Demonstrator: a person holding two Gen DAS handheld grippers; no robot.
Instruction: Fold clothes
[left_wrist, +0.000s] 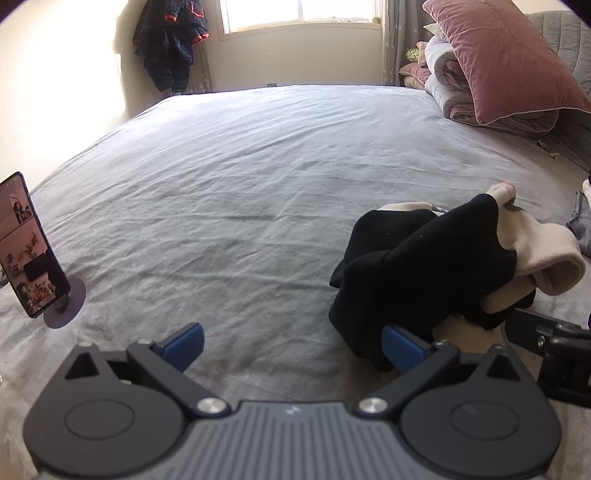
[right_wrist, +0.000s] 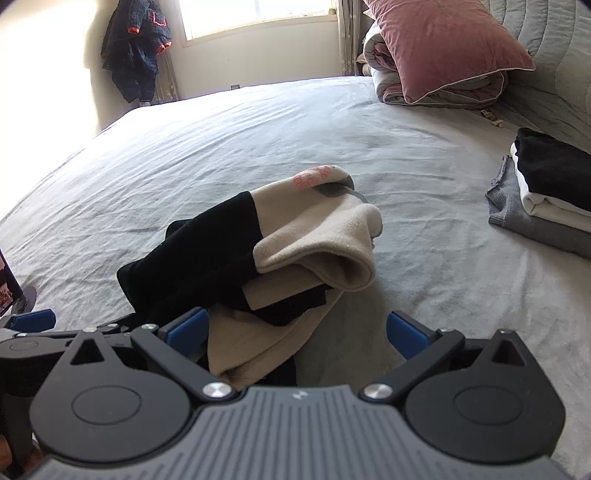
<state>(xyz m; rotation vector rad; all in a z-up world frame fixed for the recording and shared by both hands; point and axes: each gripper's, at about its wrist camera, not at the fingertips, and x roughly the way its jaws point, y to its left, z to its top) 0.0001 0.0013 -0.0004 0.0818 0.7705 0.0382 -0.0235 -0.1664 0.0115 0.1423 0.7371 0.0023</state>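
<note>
A crumpled black and cream garment (right_wrist: 280, 251) with a pink print lies in a heap on the grey bed sheet (right_wrist: 258, 129). My right gripper (right_wrist: 299, 330) is open just behind it, and a cream flap of the garment reaches in between its fingers beside the left blue pad (right_wrist: 186, 328). In the left wrist view the same garment (left_wrist: 424, 266) sits to the right. My left gripper (left_wrist: 293, 345) is open over bare sheet, its right pad (left_wrist: 402, 347) against the black fabric. The right gripper's black body (left_wrist: 546, 350) shows at the right edge.
A folded stack of black, white and grey clothes (right_wrist: 546, 184) rests at the right of the bed. A pink pillow (right_wrist: 443, 44) leans on a rolled duvet at the headboard. A phone on a round stand (left_wrist: 26, 243) stands at the left edge. A dark jacket (left_wrist: 170, 40) hangs by the window.
</note>
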